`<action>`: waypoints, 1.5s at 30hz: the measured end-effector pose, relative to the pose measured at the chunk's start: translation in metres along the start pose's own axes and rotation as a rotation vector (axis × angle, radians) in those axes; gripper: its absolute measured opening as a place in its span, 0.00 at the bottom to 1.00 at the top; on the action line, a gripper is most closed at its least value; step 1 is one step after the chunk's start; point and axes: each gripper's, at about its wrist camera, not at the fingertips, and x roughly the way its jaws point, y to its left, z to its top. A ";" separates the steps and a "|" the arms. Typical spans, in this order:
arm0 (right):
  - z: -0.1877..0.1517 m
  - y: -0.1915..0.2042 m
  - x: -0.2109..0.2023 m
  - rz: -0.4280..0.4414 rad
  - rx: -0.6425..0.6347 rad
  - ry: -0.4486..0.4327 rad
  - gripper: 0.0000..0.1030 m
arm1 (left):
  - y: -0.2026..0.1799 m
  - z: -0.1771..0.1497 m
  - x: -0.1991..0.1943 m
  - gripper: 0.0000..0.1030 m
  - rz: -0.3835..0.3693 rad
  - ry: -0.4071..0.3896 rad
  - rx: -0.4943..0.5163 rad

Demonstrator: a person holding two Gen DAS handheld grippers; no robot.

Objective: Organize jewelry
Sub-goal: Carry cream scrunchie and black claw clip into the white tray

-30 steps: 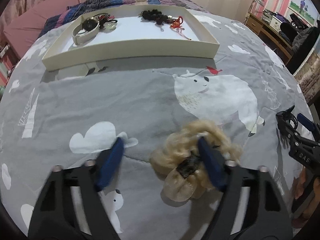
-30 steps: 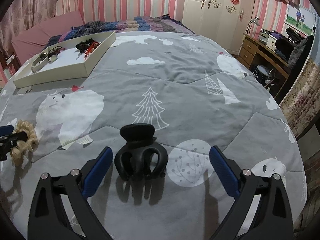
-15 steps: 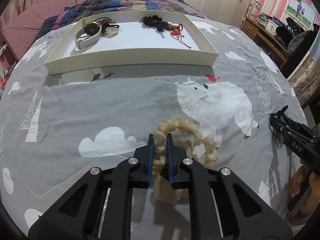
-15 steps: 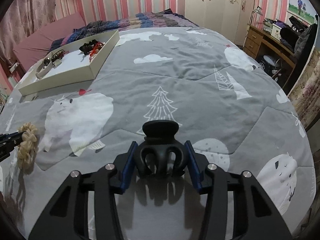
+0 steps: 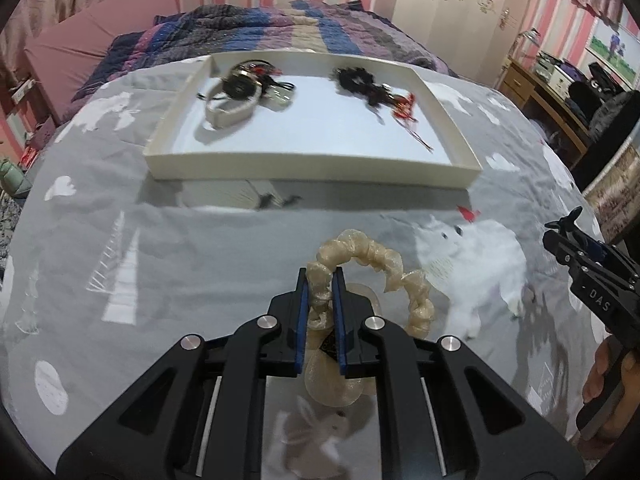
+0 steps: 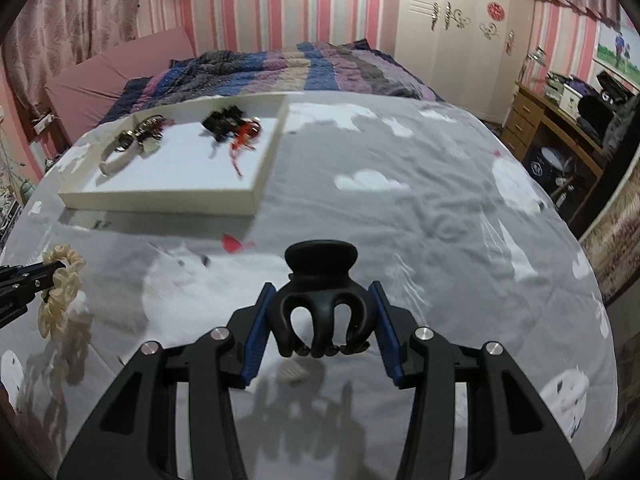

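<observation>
My left gripper [image 5: 320, 280] is shut on a cream ruffled scrunchie [image 5: 372, 260], which hangs above the grey bedspread; its loop curls out to the right of the blue pads. My right gripper [image 6: 320, 292] is shut on a black claw hair clip [image 6: 320, 304], lifted off the bedspread, teeth pointing toward me. In the right wrist view the scrunchie [image 6: 60, 292] and the left gripper's tips show at the far left. A white tray [image 5: 312, 166] lies ahead on the bed, holding a beige headband [image 5: 230, 114], dark hair pieces [image 5: 356, 80] and a red-tasselled item [image 5: 404, 106].
The grey bedspread [image 5: 200, 240] with polar bears and clouds spreads around both grippers. A striped blanket [image 6: 280, 68] lies behind the tray. A wooden desk [image 6: 552, 128] with clutter stands beyond the bed's right edge. A person's hand [image 5: 600, 368] holds the right gripper's handle.
Both grippers closed from wide open, the left onto the scrunchie and the right onto the claw clip. Both then rose off the bedspread and moved toward the tray.
</observation>
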 end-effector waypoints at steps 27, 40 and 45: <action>0.136 0.072 0.039 0.081 -0.039 -0.058 0.46 | 0.027 0.120 0.010 0.09 0.102 -0.082 0.011; 0.157 0.087 0.068 0.085 -0.033 -0.057 0.46 | 0.039 0.150 0.036 0.10 0.071 -0.090 -0.017; 0.154 0.089 0.075 0.081 -0.040 -0.048 0.46 | 0.046 0.149 0.047 0.11 0.063 -0.087 -0.005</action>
